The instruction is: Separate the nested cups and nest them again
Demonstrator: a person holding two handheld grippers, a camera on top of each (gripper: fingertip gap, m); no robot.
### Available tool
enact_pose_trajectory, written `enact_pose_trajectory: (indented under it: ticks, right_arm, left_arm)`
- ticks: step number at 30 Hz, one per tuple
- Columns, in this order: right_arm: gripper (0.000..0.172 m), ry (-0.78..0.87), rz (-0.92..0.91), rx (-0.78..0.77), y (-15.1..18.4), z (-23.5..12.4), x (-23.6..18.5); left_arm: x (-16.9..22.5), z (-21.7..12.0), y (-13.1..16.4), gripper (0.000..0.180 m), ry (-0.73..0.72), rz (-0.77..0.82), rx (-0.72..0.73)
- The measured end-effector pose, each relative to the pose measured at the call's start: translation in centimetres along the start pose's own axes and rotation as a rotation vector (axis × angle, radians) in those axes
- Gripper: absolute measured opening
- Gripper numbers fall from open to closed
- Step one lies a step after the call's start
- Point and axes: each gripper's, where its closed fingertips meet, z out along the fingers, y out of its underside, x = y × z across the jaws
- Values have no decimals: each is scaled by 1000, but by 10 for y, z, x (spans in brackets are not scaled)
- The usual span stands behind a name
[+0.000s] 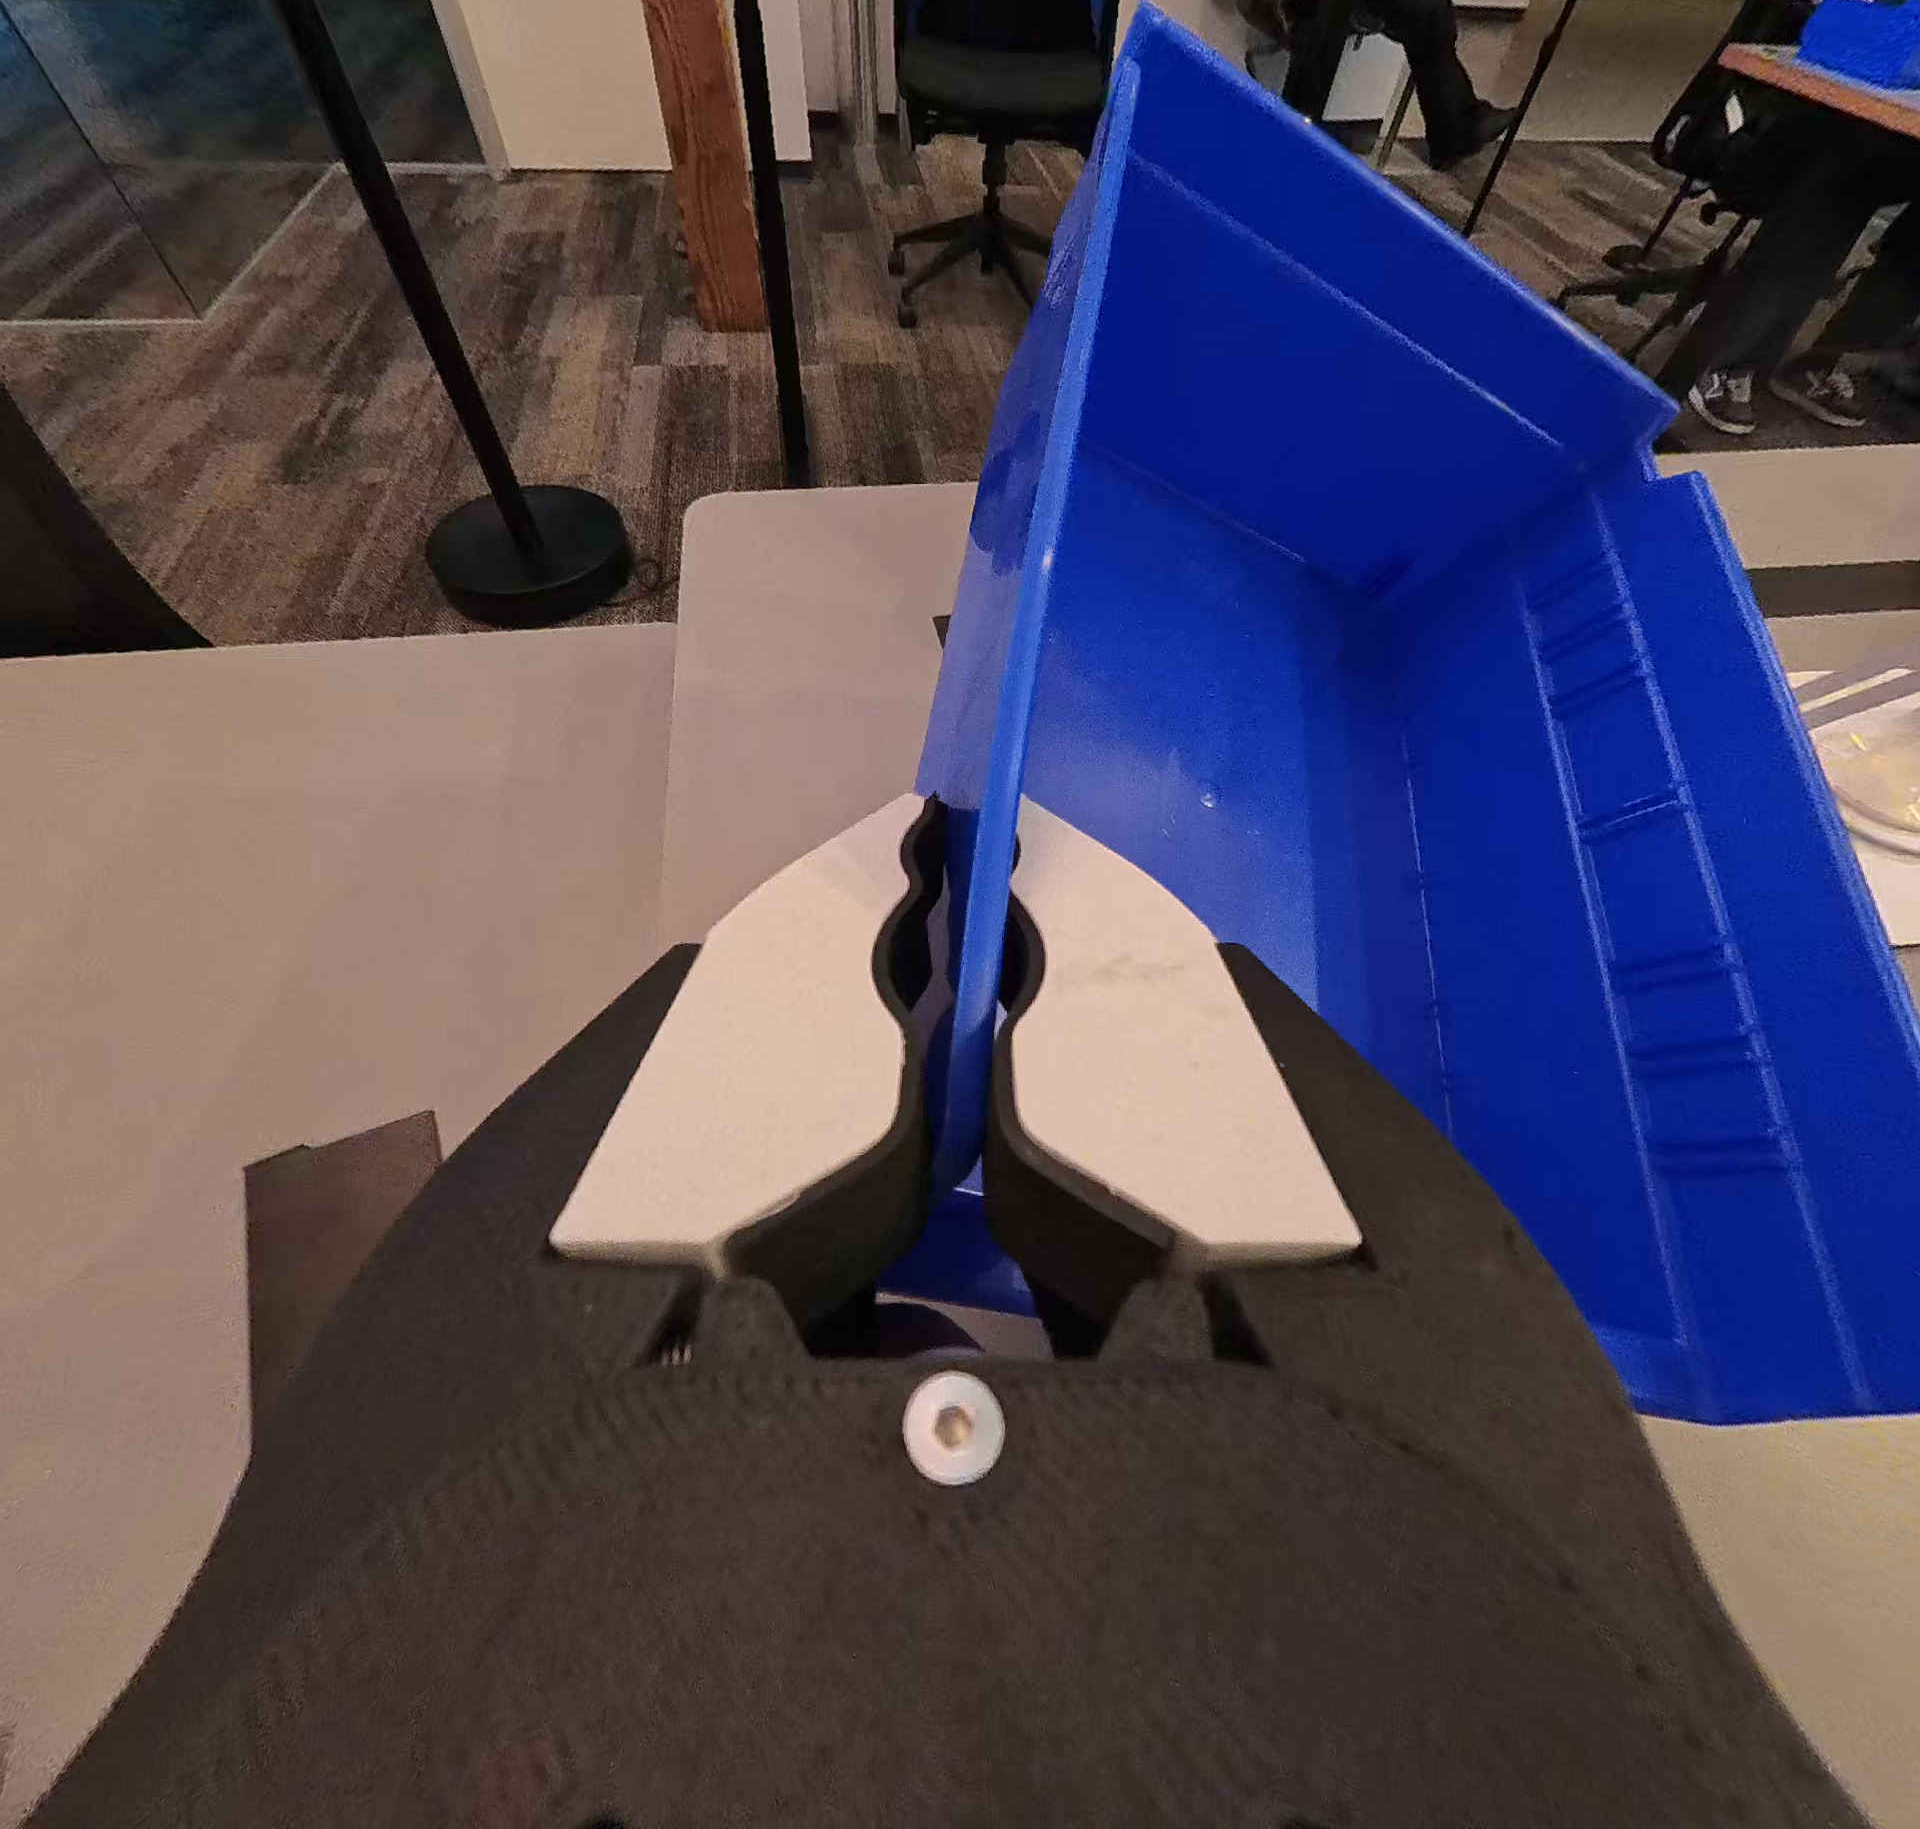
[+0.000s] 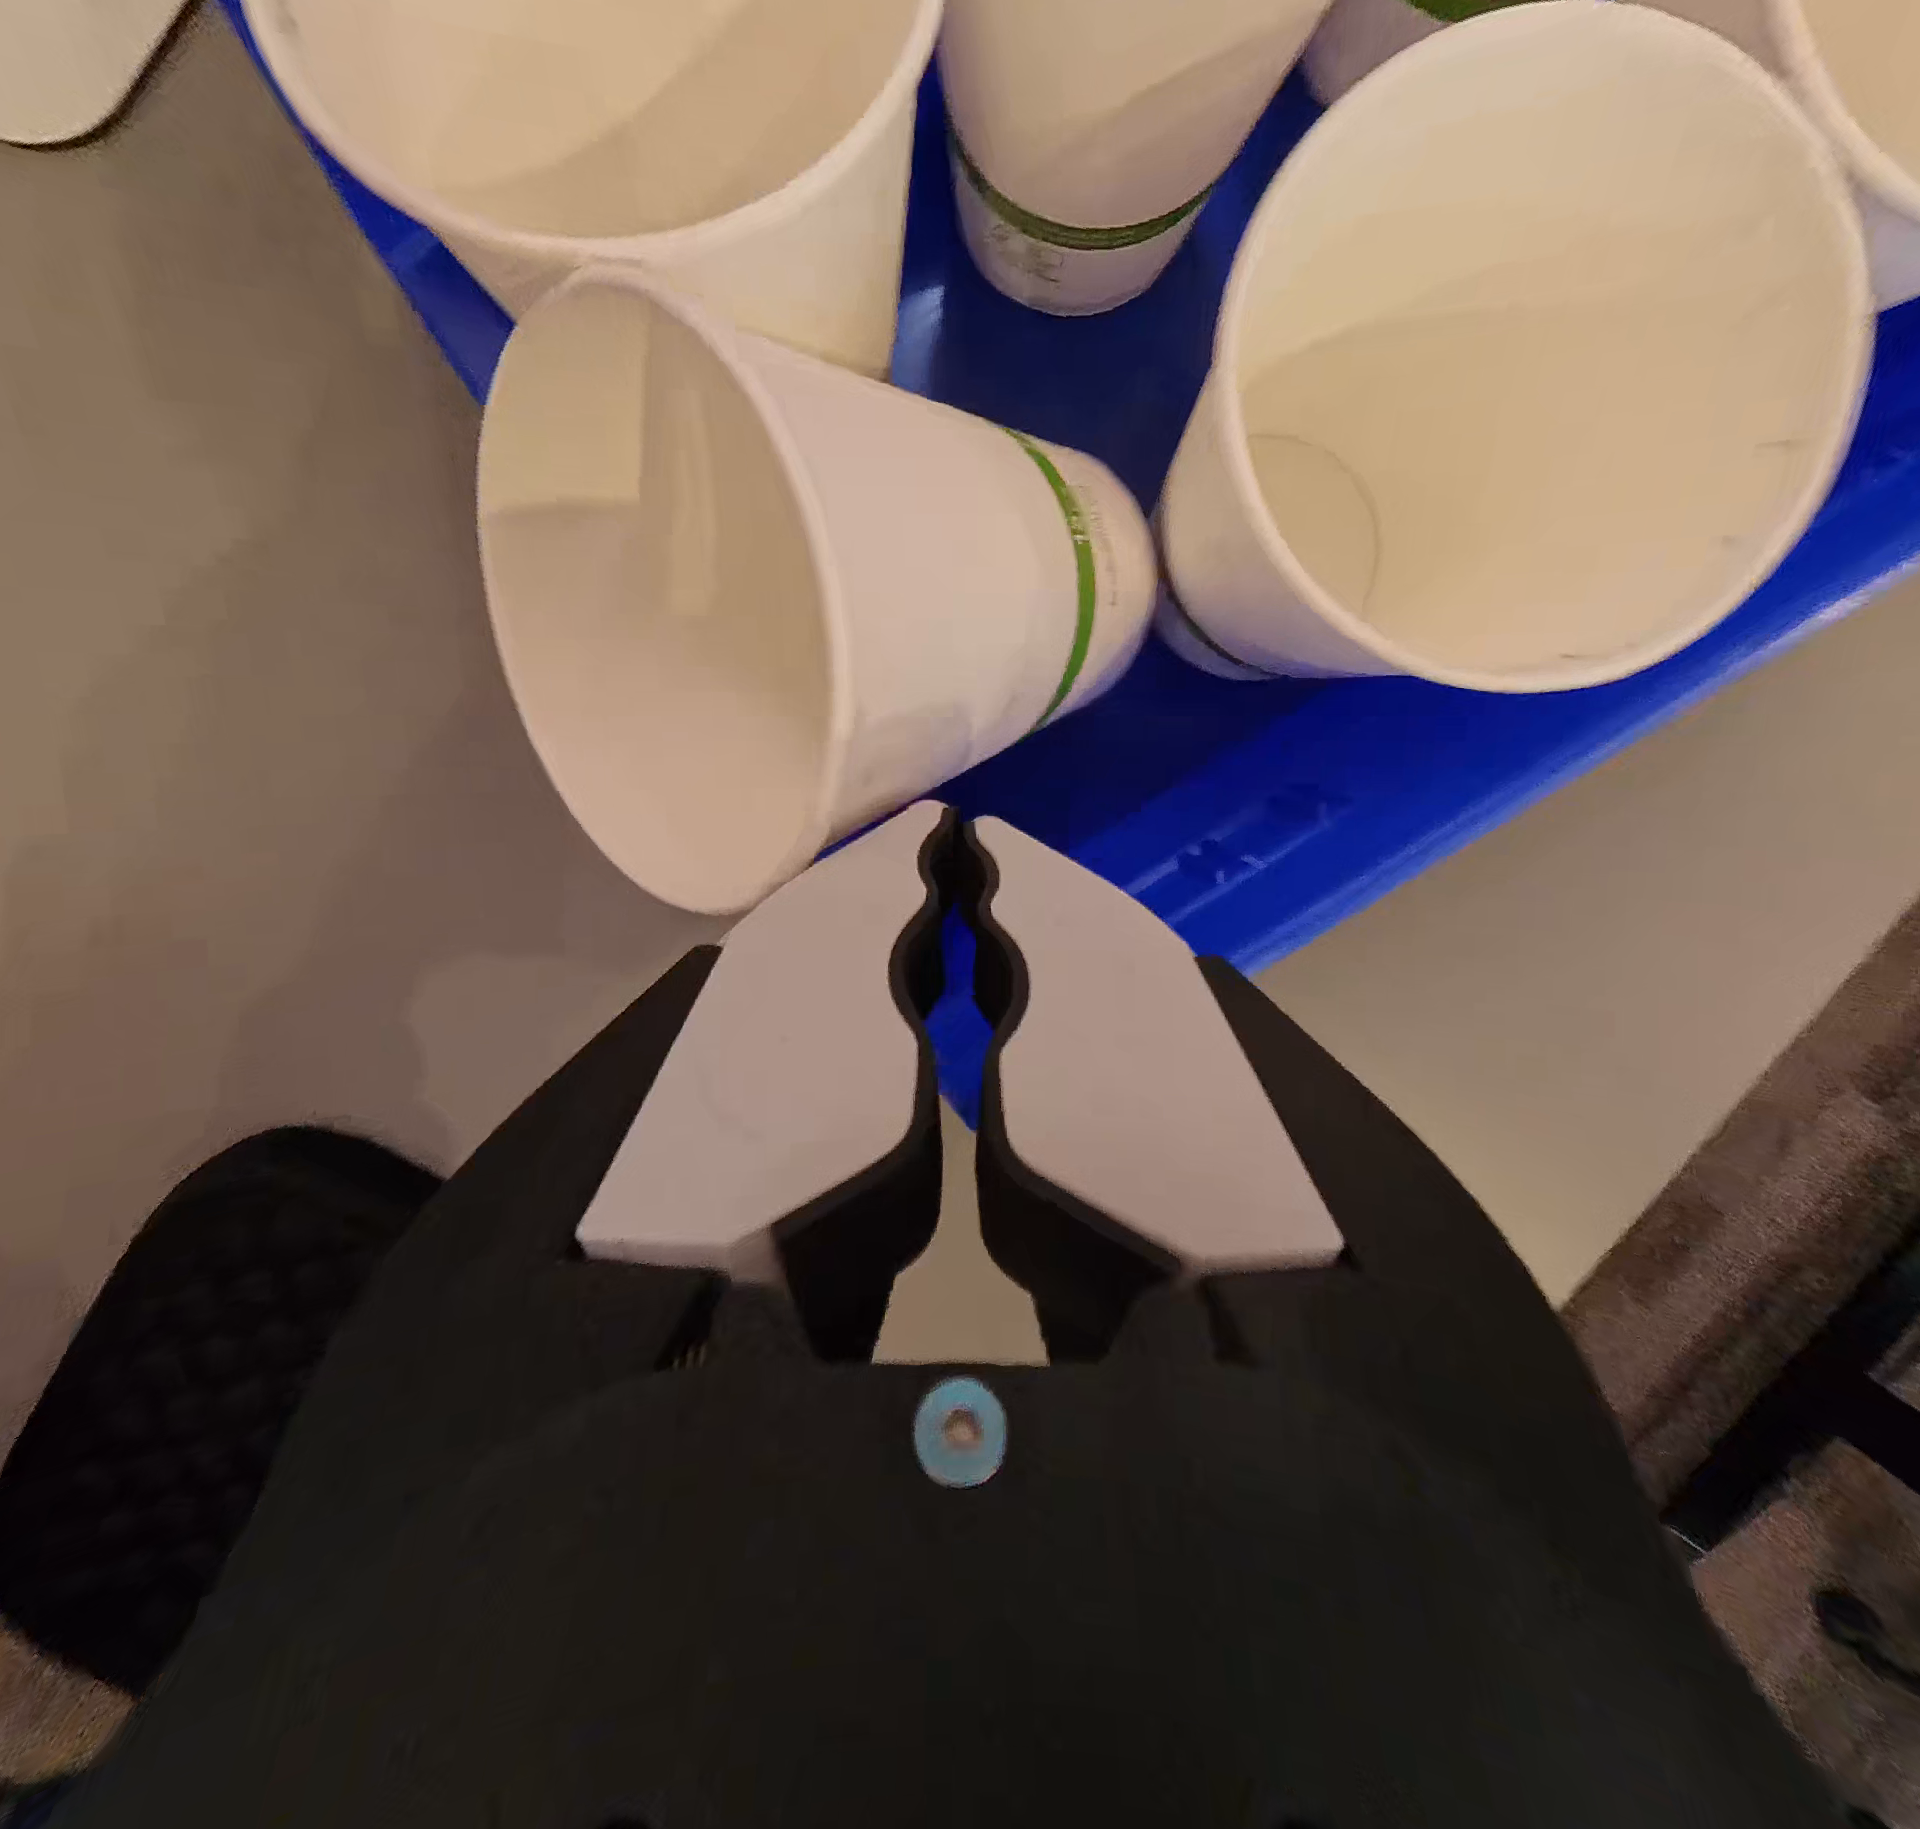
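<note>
The left gripper (image 1: 961, 844) is clamping its jaws on the side wall of a blue bin (image 1: 1351, 740), which is tilting up off the worktop (image 1: 312, 896). The right gripper (image 2: 958, 829) is hanging with its jaws clenched on nothing, just beside a tipped-over paper cup (image 2: 779, 584). More white cups (image 2: 1538, 345) are sitting upright on the blue tray (image 2: 1351, 792) right behind it.
</note>
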Motion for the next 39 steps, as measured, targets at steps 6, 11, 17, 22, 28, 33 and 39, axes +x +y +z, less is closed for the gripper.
enact_pose_trajectory:
  ticks: [6,11,17,22,28,33,39]
  right_arm:
    - [28,88,53,50,12,-8,8]
    - [23,164,82,84,17,-11,8]
    - [17,376,67,124,12,-35,31]
    - [12,413,-19,197,0,-53,21]
    - [17,371,-4,191,7,-43,24]
    - [20,383,-56,177,3,-29,27]
    - [4,350,-110,168,-9,-23,32]
  left_arm:
    - [2,-9,-6,6,-9,26,13]
    - [7,-7,-6,6,-9,32,11]
    - [11,-1,-5,6,-10,39,3]
    - [8,-2,-5,6,-15,40,-1]
    - [8,-2,-5,6,-22,43,-1]
    - [8,-2,-6,6,-20,50,-3]
    - [9,-1,-7,6,-28,63,-9]
